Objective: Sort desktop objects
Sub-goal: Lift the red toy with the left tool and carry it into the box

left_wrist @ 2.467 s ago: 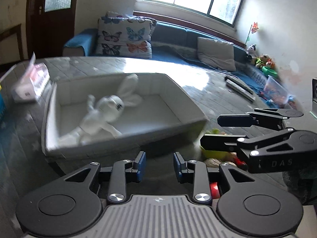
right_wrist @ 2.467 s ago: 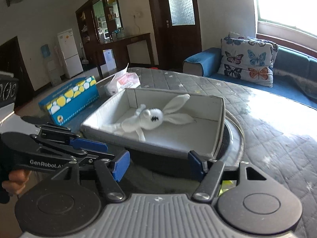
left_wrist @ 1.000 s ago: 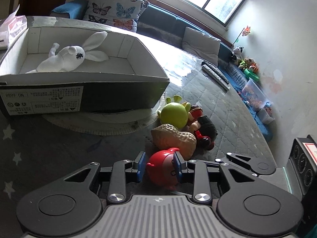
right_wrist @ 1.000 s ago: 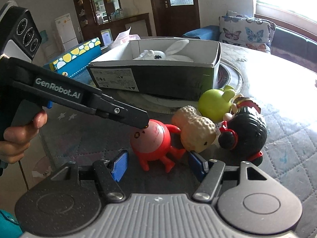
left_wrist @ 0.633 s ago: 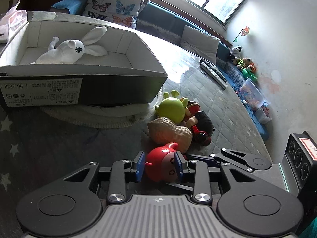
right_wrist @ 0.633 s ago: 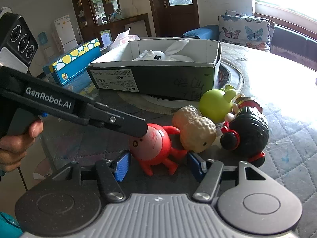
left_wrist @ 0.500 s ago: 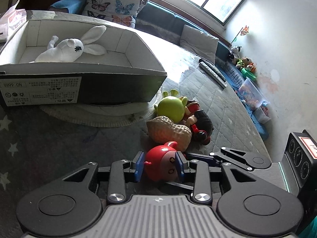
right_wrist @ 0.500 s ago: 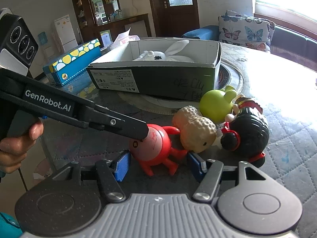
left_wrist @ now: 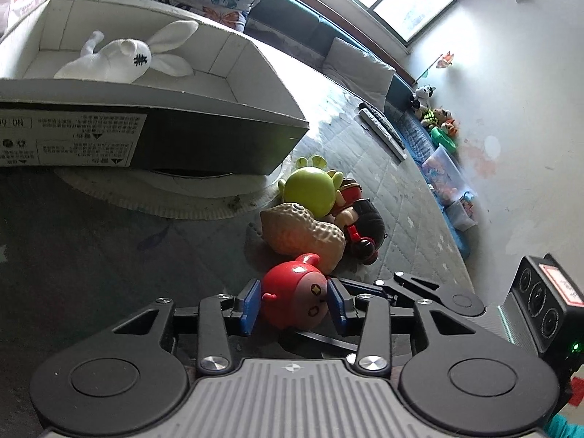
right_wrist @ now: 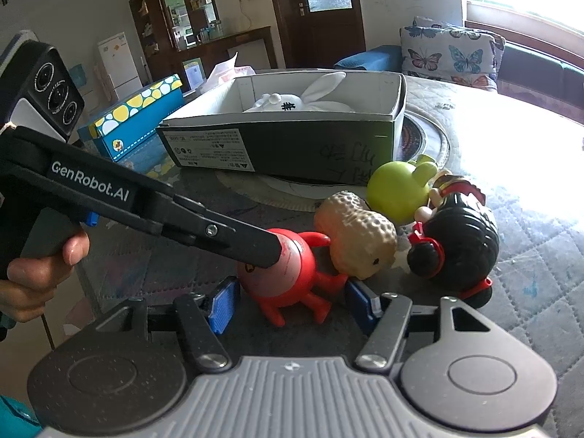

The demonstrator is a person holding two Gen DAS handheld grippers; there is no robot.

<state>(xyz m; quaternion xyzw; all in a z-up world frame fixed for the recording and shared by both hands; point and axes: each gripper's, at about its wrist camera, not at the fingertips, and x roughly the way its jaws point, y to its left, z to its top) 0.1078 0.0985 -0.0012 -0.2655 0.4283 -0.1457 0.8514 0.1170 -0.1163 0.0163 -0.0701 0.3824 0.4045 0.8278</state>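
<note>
My left gripper [left_wrist: 294, 304] is shut on the head of a red pig toy [left_wrist: 294, 297], which lies on the table; the toy also shows in the right wrist view [right_wrist: 288, 273] with the left finger [right_wrist: 252, 244] on it. My right gripper [right_wrist: 290, 304] is open, its blue pads either side of the toy's legs without touching. Behind the pig lie a tan peanut toy [right_wrist: 356, 235], a green round toy [right_wrist: 398, 189] and a black-haired doll [right_wrist: 456, 239]. A white plush rabbit [left_wrist: 127, 60] lies in an open shoebox [left_wrist: 204, 127].
A blue and yellow tissue box [right_wrist: 138, 120] and a tissue pack [right_wrist: 230, 71] stand left of the shoebox. Remote controls [left_wrist: 383, 129] lie far across the quilted tabletop [right_wrist: 529, 255]. A sofa with butterfly cushions [right_wrist: 449, 53] is behind the table.
Both grippers dropped from above the shoebox to the toys. My left gripper closed on the red pig toy's head. My right gripper has edged closer around its legs.
</note>
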